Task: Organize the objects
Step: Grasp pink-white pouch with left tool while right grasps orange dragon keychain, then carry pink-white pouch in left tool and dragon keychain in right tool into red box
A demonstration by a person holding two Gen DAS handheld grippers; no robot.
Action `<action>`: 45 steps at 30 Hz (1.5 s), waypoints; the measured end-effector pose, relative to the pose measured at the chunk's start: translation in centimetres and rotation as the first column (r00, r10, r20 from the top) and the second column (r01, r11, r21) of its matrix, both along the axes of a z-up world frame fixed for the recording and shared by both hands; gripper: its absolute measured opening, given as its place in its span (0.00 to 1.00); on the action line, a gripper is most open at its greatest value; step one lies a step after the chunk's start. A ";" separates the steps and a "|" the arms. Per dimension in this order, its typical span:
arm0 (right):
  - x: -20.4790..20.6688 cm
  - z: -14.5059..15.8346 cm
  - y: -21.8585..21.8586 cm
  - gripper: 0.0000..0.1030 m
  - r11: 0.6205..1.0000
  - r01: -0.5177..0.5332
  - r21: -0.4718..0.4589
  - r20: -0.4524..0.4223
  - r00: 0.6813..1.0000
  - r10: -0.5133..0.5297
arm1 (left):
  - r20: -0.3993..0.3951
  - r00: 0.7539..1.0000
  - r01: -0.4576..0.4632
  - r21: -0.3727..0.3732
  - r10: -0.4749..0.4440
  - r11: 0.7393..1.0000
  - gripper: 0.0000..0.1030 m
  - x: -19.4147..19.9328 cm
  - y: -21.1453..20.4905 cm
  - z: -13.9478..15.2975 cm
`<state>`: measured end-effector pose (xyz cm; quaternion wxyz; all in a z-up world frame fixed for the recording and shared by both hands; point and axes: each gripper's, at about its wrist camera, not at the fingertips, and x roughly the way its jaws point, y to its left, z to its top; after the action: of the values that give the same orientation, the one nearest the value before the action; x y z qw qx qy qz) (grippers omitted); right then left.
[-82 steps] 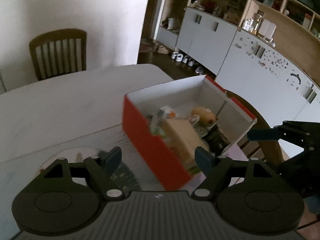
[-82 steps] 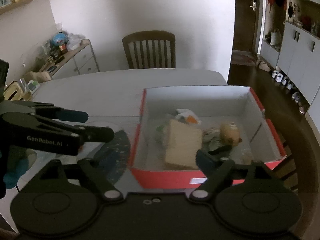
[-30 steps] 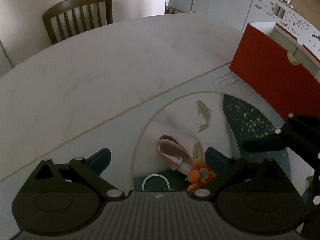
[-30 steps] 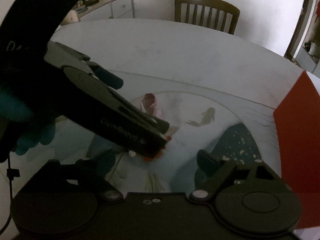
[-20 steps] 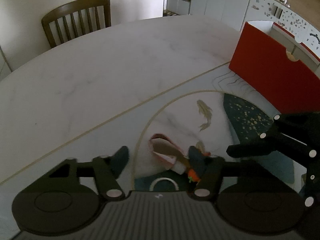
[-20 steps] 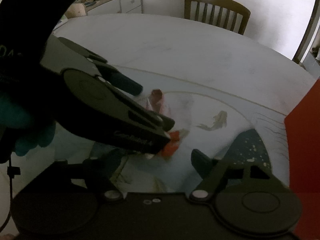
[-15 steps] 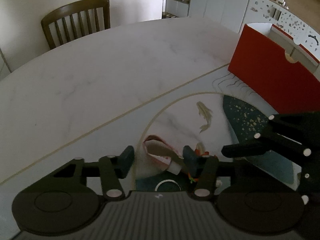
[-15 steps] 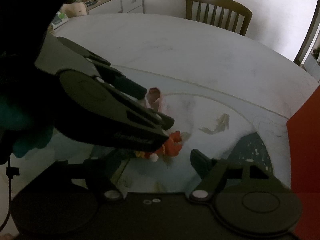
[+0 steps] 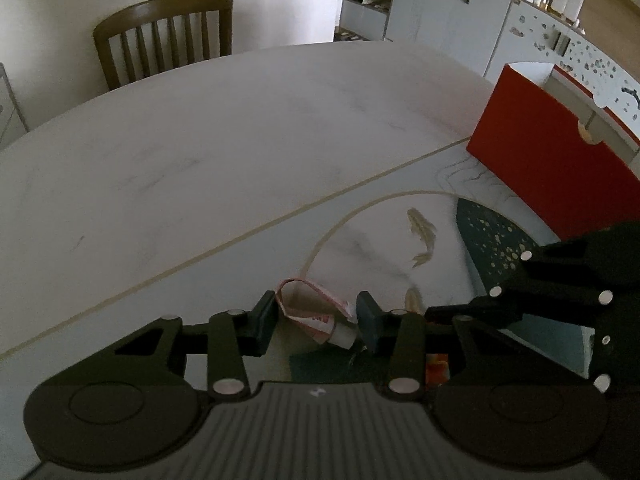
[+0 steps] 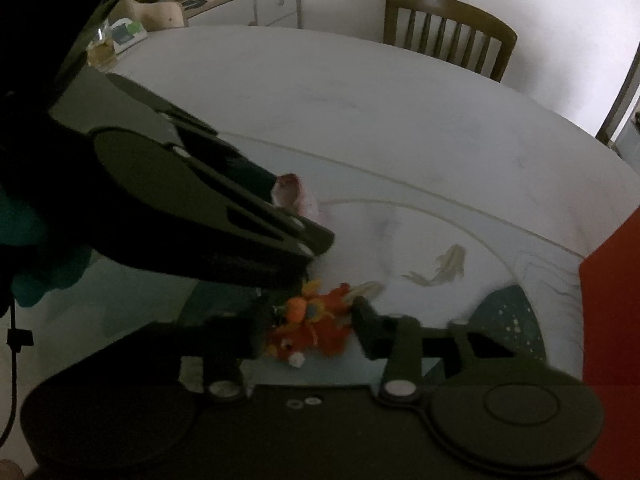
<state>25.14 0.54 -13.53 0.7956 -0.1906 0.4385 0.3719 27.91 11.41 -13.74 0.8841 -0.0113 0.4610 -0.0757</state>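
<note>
The left gripper (image 9: 316,318) has just been closing, and its fingers (image 9: 264,320) now press on either side of a crumpled pink-and-white packet (image 9: 316,316) lying on the worktop (image 9: 200,160). The right gripper (image 10: 308,326) has just been closing too; its fingers (image 10: 368,326) squeeze a red-orange plush toy (image 10: 312,330) between them. A red box (image 9: 552,160) stands well beyond both, to the right.
</note>
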 end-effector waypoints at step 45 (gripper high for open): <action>-3.5 12.3 -23.3 0.36 0.937 0.330 0.113 -0.027 0.944 -0.329 | 0.052 0.989 0.141 -0.126 -0.135 0.982 0.40 -6.7 -16.5 11.1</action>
<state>21.66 -22.73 -1.18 0.8547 -0.0669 0.4448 0.2591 21.17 -5.13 -2.66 0.8838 -0.0348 0.4358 -0.1666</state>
